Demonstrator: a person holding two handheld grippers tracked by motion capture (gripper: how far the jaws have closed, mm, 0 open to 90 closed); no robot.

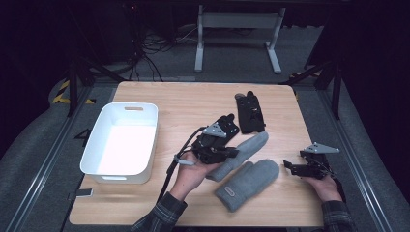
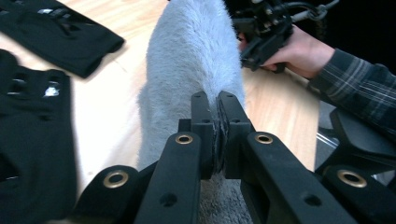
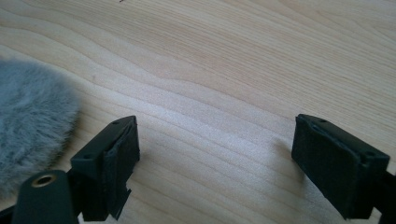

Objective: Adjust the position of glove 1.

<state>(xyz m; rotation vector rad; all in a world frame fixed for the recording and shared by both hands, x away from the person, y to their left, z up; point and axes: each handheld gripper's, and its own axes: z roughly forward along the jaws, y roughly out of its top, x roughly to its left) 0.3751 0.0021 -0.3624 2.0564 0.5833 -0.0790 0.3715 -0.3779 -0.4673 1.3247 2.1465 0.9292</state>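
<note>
Two grey fuzzy mittens lie mid-table in the high view: an upper mitten point(image 1: 249, 146) and a lower mitten point(image 1: 249, 184). My left gripper point(image 1: 234, 153) sits at the upper mitten's near-left edge. In the left gripper view, the left gripper point(image 2: 217, 123) has its jaws pressed together on a fold of the grey mitten point(image 2: 194, 60). My right gripper point(image 1: 290, 166) hovers just right of the lower mitten. In the right gripper view, the right gripper point(image 3: 215, 140) stands wide open over bare wood, with a mitten's edge point(image 3: 32, 116) at the left.
A white bin point(image 1: 121, 140) stands at the table's left. A pair of black gloves point(image 1: 249, 112) lies at the back centre, also seen as black gloves point(image 2: 32, 135) in the left gripper view. The wooden table point(image 1: 188, 101) ends close to my right hand point(image 1: 325, 186).
</note>
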